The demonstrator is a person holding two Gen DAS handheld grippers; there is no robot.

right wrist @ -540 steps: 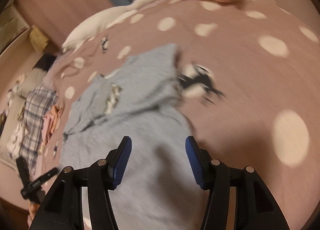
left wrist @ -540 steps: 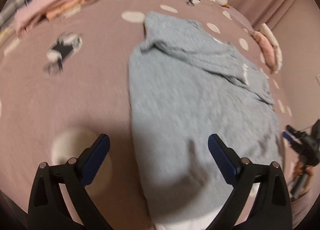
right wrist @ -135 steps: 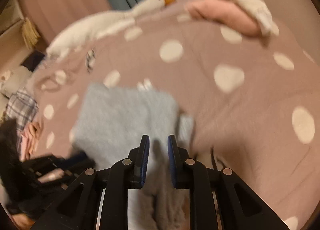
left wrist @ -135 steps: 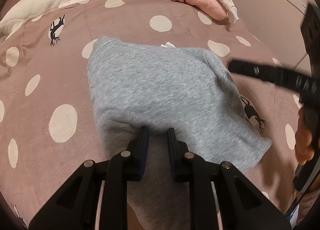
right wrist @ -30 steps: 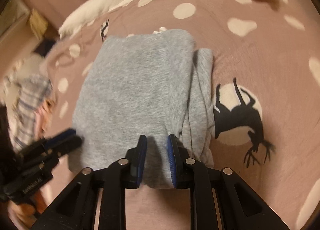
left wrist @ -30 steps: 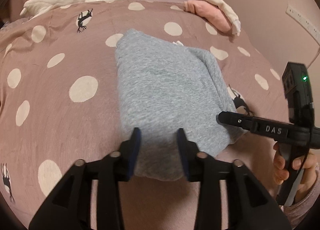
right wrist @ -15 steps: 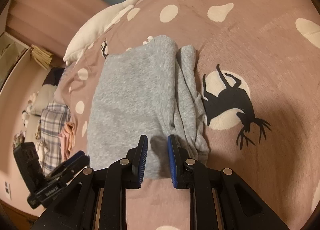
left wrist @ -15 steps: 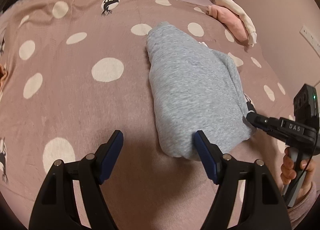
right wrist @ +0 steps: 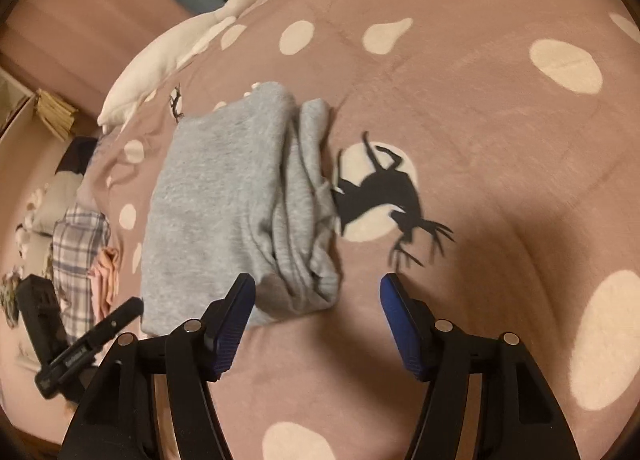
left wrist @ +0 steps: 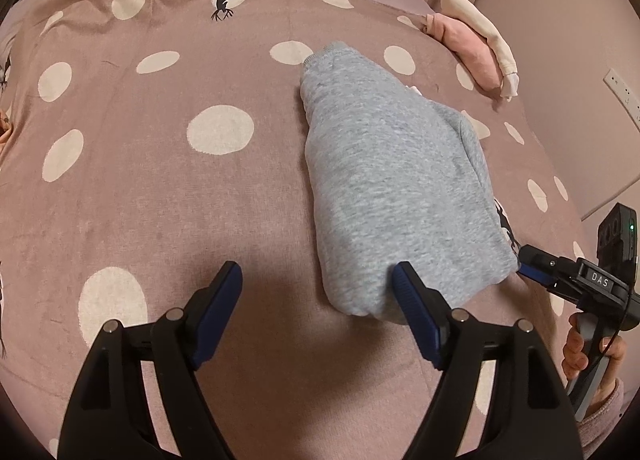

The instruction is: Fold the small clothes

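Left wrist view first: left gripper has its jaws spread wide over the bed, holding nothing, with the folded grey sweatshirt lying just ahead and a bit right, its near edge by the right finger. Right wrist view: right gripper is also wide apart and empty, the grey bundle sitting on the dotted cover just in front, next to a black deer print
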